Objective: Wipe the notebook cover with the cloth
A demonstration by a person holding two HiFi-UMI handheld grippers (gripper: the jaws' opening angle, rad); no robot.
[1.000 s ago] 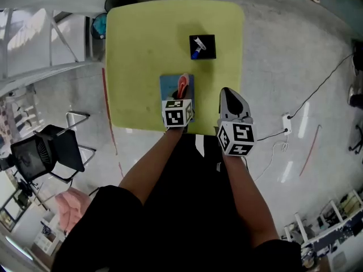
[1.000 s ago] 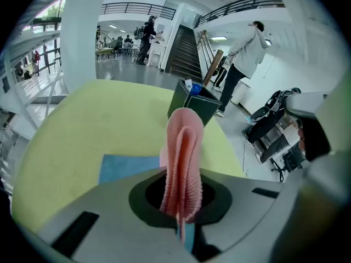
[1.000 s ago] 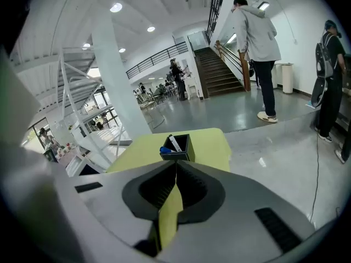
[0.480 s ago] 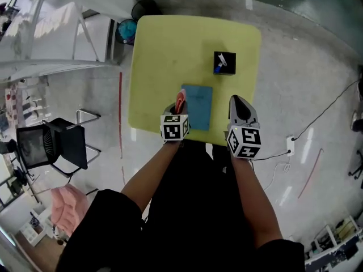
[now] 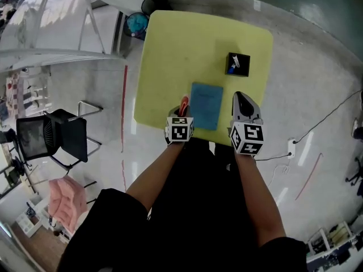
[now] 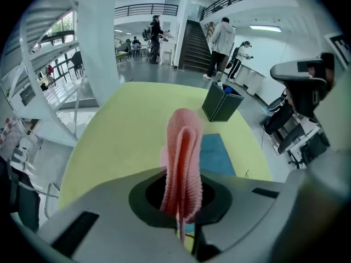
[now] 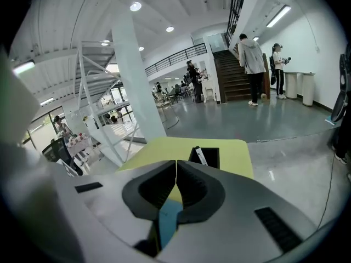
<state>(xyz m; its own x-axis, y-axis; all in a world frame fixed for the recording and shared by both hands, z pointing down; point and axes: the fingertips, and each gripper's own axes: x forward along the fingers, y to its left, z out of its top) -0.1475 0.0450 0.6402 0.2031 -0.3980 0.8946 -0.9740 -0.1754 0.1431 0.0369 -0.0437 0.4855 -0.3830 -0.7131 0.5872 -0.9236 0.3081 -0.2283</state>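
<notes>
Yellow-green square tabletop bears the flat blue notebook at six o'clock, the left gripper at its nine o'clock pinching a pink ribbed cloth by its fold, seemingly soft and light; right gripper closed, empty.

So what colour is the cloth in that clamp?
The cloth is pink with a ribbed texture, clearest in the left gripper view.

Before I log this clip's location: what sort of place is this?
Probably a large public hall or atrium: a wide staircase, a balcony railing above, and people standing about on polished floor.
</notes>
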